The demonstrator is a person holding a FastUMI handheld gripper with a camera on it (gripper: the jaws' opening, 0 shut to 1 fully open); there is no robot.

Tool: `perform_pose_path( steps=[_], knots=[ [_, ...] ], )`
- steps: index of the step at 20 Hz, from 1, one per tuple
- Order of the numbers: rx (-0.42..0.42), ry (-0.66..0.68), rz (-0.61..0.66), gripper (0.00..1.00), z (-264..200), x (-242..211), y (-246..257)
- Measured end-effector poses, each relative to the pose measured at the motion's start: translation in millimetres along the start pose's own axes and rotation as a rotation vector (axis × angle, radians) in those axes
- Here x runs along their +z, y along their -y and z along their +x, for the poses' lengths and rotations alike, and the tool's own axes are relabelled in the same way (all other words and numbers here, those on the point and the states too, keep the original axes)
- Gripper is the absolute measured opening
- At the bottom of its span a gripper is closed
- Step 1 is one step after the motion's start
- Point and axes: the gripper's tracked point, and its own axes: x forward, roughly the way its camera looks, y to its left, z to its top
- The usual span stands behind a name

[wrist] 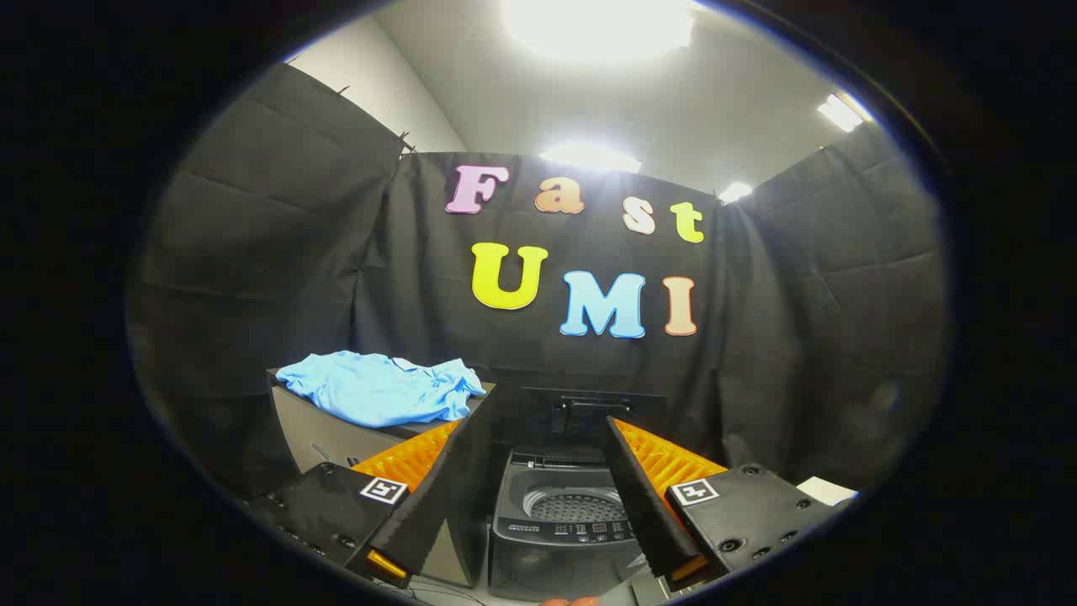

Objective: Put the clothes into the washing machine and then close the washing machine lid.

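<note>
A crumpled light-blue garment point(379, 389) lies on top of a grey cabinet point(336, 438), beyond and to the left of my left finger. A grey top-loading washing machine point(564, 530) stands beside that cabinet, seen between and beyond my fingers. Its lid point(593, 412) is raised upright at the back, and the perforated drum point(576, 507) shows inside with nothing visible in it. My gripper point(551, 417) is open, held well back from both, with nothing between the fingers.
Black cloth walls close the booth behind and on both sides. A control panel point(568, 532) runs along the washer's front edge. A small white object point(829, 490) sits low beyond the right finger.
</note>
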Motion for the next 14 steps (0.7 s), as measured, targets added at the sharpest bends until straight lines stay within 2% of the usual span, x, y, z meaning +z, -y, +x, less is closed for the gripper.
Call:
perform_pose_path(
  steps=[14],
  knots=[
    [0.014, 0.004, -0.011, 0.98, -10.0, -2.7, 8.3]
  ],
)
